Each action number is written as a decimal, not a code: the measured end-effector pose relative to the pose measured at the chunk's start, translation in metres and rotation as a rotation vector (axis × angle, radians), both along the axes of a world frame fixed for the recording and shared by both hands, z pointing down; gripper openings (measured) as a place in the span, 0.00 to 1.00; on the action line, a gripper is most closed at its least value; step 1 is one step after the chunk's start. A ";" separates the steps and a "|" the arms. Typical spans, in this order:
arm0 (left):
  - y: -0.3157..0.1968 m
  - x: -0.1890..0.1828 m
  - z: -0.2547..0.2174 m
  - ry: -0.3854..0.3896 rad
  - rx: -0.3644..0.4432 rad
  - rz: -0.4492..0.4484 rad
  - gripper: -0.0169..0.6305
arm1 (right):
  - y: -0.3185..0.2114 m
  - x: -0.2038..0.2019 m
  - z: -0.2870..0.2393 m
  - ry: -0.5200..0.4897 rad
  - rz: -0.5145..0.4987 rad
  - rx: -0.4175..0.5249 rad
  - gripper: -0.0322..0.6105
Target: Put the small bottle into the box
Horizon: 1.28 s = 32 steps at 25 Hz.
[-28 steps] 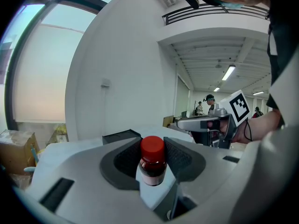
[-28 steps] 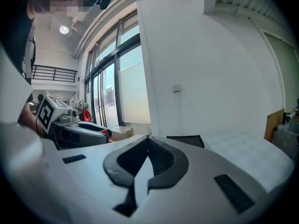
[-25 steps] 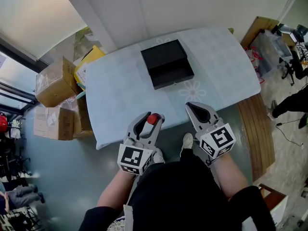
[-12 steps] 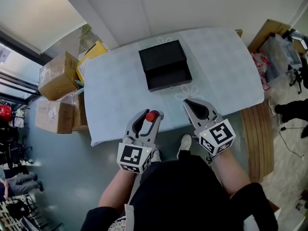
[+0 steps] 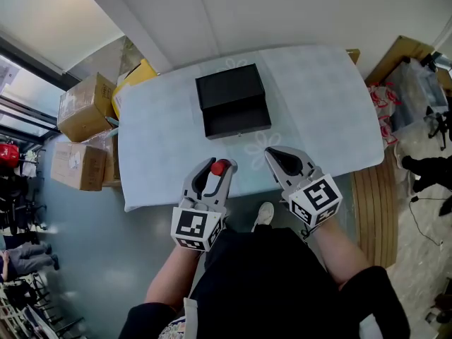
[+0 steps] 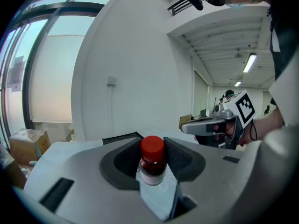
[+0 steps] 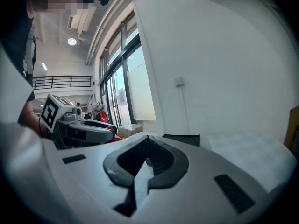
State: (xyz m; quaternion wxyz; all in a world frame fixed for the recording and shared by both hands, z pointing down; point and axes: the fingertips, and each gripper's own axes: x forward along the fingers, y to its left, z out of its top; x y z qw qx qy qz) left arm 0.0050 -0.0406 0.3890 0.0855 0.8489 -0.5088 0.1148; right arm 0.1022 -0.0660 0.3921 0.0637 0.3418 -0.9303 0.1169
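Small red-capped bottle [image 6: 152, 164]: upright, clamped in left gripper [image 5: 217, 168] over the table's [image 5: 318, 97] near edge. Right gripper [image 5: 272, 154]: jaws together, empty. Open black box [image 5: 238, 129]: toward the far edge, mid-table. Handling: carry level; lower between the box walls before releasing.

red-cap btl [image 6: 153, 160] upright, blk box [image 5: 233, 101] open

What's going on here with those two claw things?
A person stands at a pale blue table with a gripper in each hand. The left gripper is shut on a small red-capped bottle, near the table's front edge. The right gripper is shut and empty. The open black box lies farther back on the table; the bottle is not yet in it.
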 end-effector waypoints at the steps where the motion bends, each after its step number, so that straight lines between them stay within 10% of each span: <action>1: -0.002 0.003 0.000 -0.001 -0.001 -0.007 0.27 | -0.001 0.003 0.001 -0.001 -0.004 -0.005 0.06; 32: -0.134 -0.015 0.068 -0.035 -0.044 -0.029 0.27 | -0.101 0.001 0.043 0.023 0.038 -0.125 0.06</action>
